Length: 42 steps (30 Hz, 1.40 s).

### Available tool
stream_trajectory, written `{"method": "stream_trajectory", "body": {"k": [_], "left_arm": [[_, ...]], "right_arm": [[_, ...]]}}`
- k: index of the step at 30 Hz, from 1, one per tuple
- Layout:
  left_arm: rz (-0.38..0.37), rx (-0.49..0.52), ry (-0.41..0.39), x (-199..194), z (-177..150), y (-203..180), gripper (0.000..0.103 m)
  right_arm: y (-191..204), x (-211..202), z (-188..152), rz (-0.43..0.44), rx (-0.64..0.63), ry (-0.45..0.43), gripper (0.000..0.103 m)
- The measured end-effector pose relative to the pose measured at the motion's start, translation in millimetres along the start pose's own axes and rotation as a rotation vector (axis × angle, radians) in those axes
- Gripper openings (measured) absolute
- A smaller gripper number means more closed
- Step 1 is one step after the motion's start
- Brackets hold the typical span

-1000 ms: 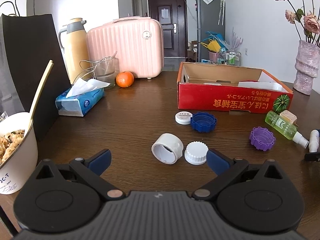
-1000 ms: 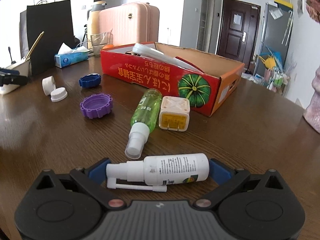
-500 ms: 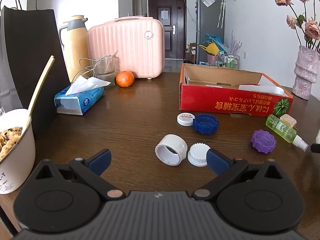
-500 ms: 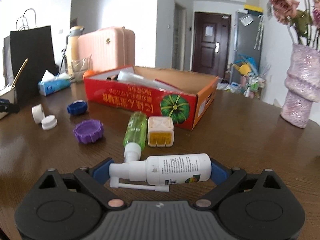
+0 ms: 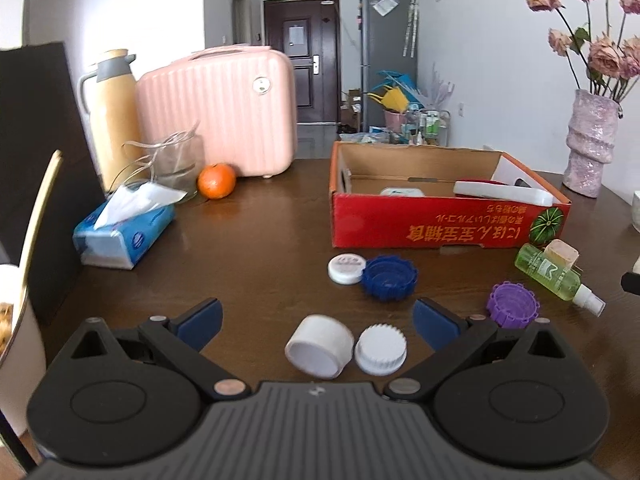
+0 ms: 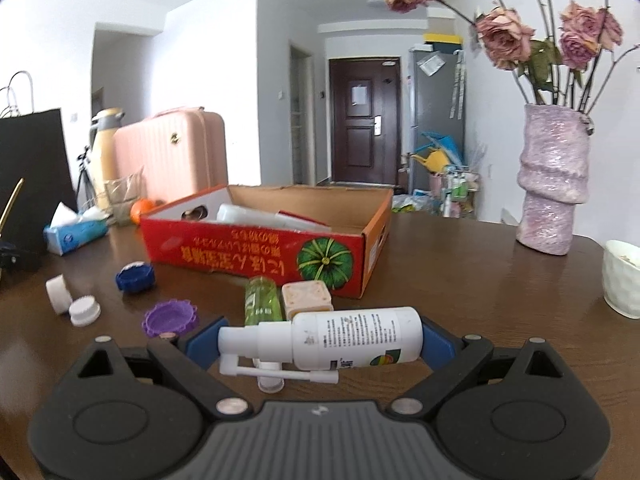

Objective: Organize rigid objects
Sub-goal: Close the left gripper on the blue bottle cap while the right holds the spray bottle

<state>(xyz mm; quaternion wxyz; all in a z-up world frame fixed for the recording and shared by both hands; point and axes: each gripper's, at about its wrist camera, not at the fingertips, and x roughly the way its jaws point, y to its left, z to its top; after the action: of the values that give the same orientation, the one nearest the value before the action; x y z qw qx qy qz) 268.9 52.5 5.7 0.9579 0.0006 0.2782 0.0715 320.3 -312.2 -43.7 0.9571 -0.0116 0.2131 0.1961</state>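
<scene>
While right tongs (image 6: 320,340) clamp the spray bottle (image 6: 352,340) crosswise, left tongs (image 5: 316,320) gape level.

A pink hard-shell suitcase (image 5: 218,110) stands at the far edge of a dark wooden table (image 5: 256,240), flanked by a tan thermos jug (image 5: 110,114), with a glass container (image 5: 176,164) and an orange (image 5: 216,181) in front of it. A blue tissue pack (image 5: 122,232) lies beside a black paper bag (image 5: 36,160), near a white bowl (image 5: 16,344) with a gold utensil (image 5: 38,208) leaning in it and what may be noodles, cut off at the frame's edge. Across the table, a textured lilac vase (image 6: 554,182) holds dried pink roses (image 6: 506,36), with a dark door (image 6: 364,120) and a grey refrigerator (image 6: 438,112) in the hallway beyond.
</scene>
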Motion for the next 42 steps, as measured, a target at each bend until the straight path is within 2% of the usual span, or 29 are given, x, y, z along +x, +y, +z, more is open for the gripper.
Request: {"method": "stream_trajectory", "body": {"k": [8, 16, 19, 23, 29, 33, 35, 38, 39, 42], "left_arm": [[-0.013, 0.033, 0.008, 20.2, 15.0, -17.9, 0.103], [0.003, 0.049, 0.070, 52.0, 29.5, -38.0, 0.103], [0.019, 0.056, 0.089, 67.0, 35.8, -49.4, 0.103], [0.035, 0.016, 0.124, 88.5, 41.6, -60.0, 0.103], [0.085, 0.005, 0.168, 114.3, 39.5, -68.9, 0.100], [0.105, 0.002, 0.201, 129.6, 35.4, -69.6, 0.088], [0.111, -0.001, 0.217, 137.0, 32.7, -69.4, 0.085], [0.092, -0.006, 0.229, 144.7, 27.6, -67.8, 0.068], [0.078, -0.008, 0.224, 144.0, 27.1, -66.6, 0.056], [0.051, -0.028, 0.212, 139.2, 26.5, -62.2, 0.056]], "right_arm": [[11.9, -1.6, 2.1, -0.051, 0.047, -0.031, 0.098], [19.6, 0.5, 3.0, -0.091, 0.088, -0.049, 0.098], [19.8, 0.9, 3.9, -0.099, 0.100, -0.054, 0.098], [16.7, 2.4, 3.4, -0.112, 0.122, -0.057, 0.098], [16.1, 4.5, 2.7, -0.120, 0.137, -0.056, 0.098], [19.1, 5.3, 2.8, -0.120, 0.137, -0.060, 0.098], [20.8, 6.5, 2.7, -0.118, 0.136, -0.058, 0.098], [23.1, 7.6, 3.3, -0.121, 0.137, -0.060, 0.098], [23.5, 7.1, 3.3, -0.121, 0.137, -0.062, 0.098], [27.0, 6.7, 3.2, -0.122, 0.137, -0.067, 0.098]]}}
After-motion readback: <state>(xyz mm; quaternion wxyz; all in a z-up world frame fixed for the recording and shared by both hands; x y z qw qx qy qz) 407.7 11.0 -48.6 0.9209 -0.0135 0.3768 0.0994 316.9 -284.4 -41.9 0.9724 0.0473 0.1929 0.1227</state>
